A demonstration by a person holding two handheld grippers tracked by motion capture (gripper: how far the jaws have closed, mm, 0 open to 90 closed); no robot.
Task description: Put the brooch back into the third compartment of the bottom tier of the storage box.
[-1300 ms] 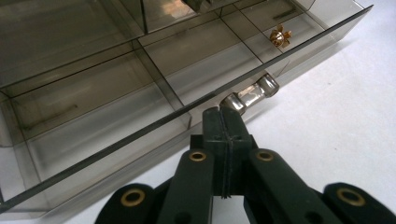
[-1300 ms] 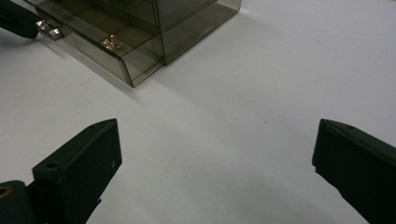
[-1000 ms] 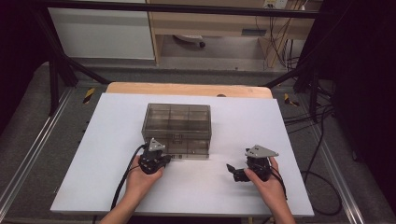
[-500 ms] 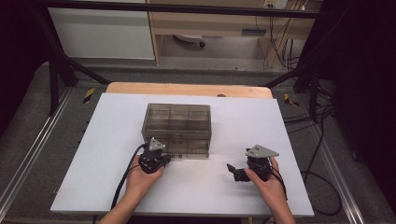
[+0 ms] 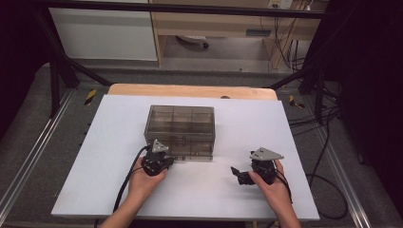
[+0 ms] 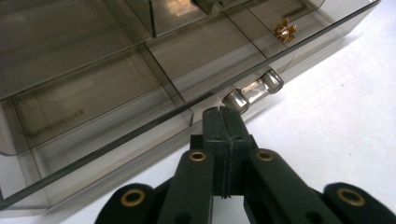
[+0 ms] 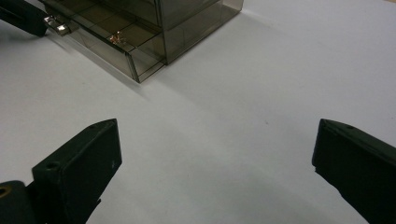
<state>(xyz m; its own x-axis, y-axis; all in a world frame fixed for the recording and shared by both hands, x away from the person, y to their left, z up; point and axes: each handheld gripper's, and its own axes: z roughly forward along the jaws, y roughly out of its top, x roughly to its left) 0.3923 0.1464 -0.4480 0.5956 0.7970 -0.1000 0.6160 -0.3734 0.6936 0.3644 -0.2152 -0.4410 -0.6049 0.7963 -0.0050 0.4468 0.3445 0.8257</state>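
While a person sits at the six o'clock edge of a white table (image 5: 114,142), each hand holds a black two-jaw gripper over it. From the high view, going left to right: the left hand (image 5: 145,180) comes up from the bottom edge, and its left gripper (image 5: 164,163) points toward one o'clock, its tip against the near face of a smoky clear plastic box (image 5: 180,128). A black cable (image 5: 126,183) trails back from it along the forearm. The box stands at the table's middle, divided into compartments, with a shallow drawer (image 6: 116,126) along its bottom.

In the left gripper view, that gripper's jaws are pressed flat together with nothing seen between them, their tip just beside the drawer's front edge. A clear cylindrical handle (image 6: 254,91) juts from the drawer front at about one o'clock from the jaw tips; whether the jaws touch it cannot be told. A small gold-coloured item (image 6: 285,31) lies inside a drawer compartment beyond the handle.

Farther right in the high view, the right hand (image 5: 273,190) holds the right gripper (image 5: 237,175) well apart from the box, at about four o'clock from it, pointing toward nine o'clock. A grey three-cornered plate (image 5: 266,153) sits on top. In the right gripper view its jaws stand wide apart over bare table, holding nothing, with the box at eleven o'clock and its drawer pulled slightly out.
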